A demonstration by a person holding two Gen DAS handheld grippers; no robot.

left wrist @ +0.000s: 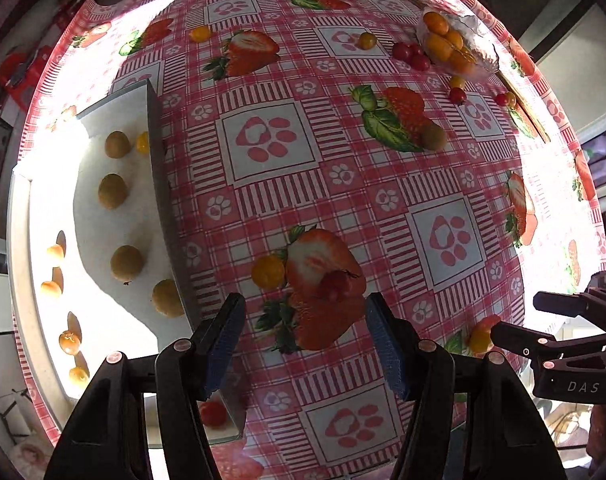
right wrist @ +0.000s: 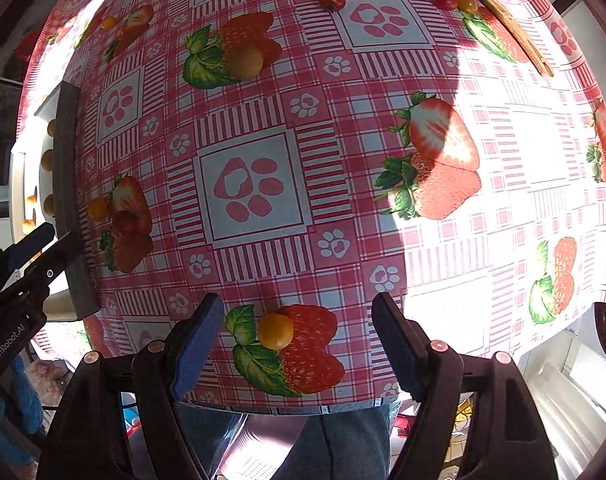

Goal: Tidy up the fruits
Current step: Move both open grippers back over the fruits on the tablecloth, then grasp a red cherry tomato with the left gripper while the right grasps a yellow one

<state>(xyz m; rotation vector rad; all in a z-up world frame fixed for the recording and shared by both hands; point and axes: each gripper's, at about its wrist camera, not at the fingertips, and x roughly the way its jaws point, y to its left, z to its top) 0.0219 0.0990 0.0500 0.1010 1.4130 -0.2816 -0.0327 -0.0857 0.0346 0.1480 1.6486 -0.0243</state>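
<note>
My right tongs gape wide and empty around a yellow tomato lying loose on the counter; a crooked squeeze could roll it off the near edge. My left tongs are equally wide, a red tomato just ahead on a printed strawberry, easily misjudged. Left of them, the white tray holds sorted fruit

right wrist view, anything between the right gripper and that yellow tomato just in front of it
Nothing visible. The yellow cherry tomato sits alone on the tablecloth, on a printed strawberry, just ahead of the open right gripper. No other fruit lies near it; the white tray is far off to the left.
</note>
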